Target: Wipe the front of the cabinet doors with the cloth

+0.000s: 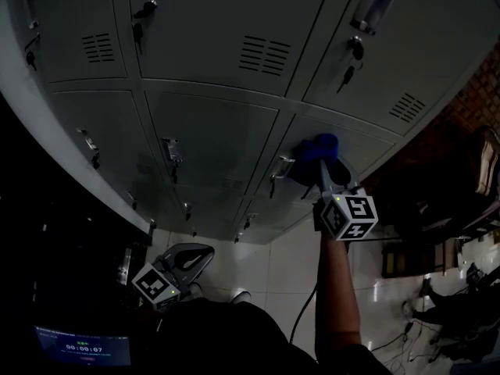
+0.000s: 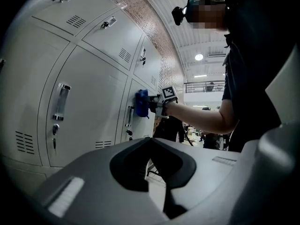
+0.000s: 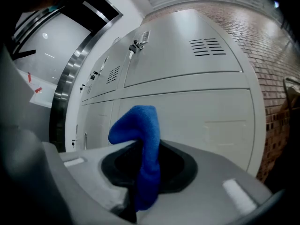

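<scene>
Grey metal cabinet doors (image 1: 211, 139) fill the head view. My right gripper (image 1: 323, 174) is shut on a blue cloth (image 1: 316, 155) and holds it against the front of one door (image 1: 363, 148), just right of that door's handle (image 1: 281, 165). In the right gripper view the cloth (image 3: 143, 139) sticks up from between the jaws, with the door panel (image 3: 206, 121) close behind it. The left gripper view shows the cloth (image 2: 142, 102) pressed flat on the door. My left gripper (image 1: 187, 258) hangs low and away from the cabinet, shut with nothing in it (image 2: 150, 139).
Handles and key locks (image 1: 170, 151) stick out from the doors. A brick wall (image 1: 476, 92) meets the cabinet at the right, with dark furniture (image 1: 437, 233) and cables on the white tiled floor (image 1: 273, 264). A small screen (image 1: 82, 346) glows at lower left.
</scene>
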Demonstrator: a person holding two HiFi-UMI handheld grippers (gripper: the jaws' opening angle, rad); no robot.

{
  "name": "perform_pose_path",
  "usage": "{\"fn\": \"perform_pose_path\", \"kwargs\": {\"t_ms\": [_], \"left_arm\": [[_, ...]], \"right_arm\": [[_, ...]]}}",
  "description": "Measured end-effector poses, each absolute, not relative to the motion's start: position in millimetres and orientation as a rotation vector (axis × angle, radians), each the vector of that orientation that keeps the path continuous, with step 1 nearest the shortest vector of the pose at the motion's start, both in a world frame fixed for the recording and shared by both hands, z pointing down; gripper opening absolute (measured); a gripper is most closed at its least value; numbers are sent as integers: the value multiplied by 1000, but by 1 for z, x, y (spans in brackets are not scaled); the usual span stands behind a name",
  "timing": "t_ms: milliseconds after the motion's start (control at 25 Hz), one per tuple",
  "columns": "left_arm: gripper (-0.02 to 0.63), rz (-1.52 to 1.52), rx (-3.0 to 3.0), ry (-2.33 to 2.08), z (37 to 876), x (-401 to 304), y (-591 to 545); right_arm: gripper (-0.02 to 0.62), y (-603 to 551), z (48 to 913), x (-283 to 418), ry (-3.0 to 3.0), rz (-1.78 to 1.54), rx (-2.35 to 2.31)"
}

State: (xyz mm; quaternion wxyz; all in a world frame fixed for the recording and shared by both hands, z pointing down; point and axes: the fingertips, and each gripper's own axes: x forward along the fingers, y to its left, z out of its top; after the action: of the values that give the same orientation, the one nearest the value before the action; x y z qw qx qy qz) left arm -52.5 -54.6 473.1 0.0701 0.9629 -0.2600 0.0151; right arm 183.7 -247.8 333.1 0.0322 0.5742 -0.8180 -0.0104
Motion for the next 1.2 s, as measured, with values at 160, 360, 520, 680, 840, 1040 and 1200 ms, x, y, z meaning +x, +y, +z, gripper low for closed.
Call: {"fn": "perform_pose_path", "kwargs": {"t_ms": [160,360,520,680,840,1040,1200], "left_arm": [[0,50,2908,-757,469,-41,-57],[0,65,2905,-733,471,-30,-60],[0,81,2907,-716,478,-23,-60],[0,67,2914,-704,476,-16,-60],[0,64,2902,-688,470,-10,-57],[0,58,2906,-698,472,-11,-54],[0,53,2916,-719,478,-18,-50]], "right_arm": [[71,-245,334,213,-2481,-33,1823],[70,-241,336,250,-2429,-9,1908],[71,-238,337,279,-2387,1,1970],[71,-235,337,305,-2352,14,2025],[71,-232,337,326,-2308,20,2074],[71,-229,340,344,-2249,31,2125],[71,-224,342,351,-2211,34,2161]]}}
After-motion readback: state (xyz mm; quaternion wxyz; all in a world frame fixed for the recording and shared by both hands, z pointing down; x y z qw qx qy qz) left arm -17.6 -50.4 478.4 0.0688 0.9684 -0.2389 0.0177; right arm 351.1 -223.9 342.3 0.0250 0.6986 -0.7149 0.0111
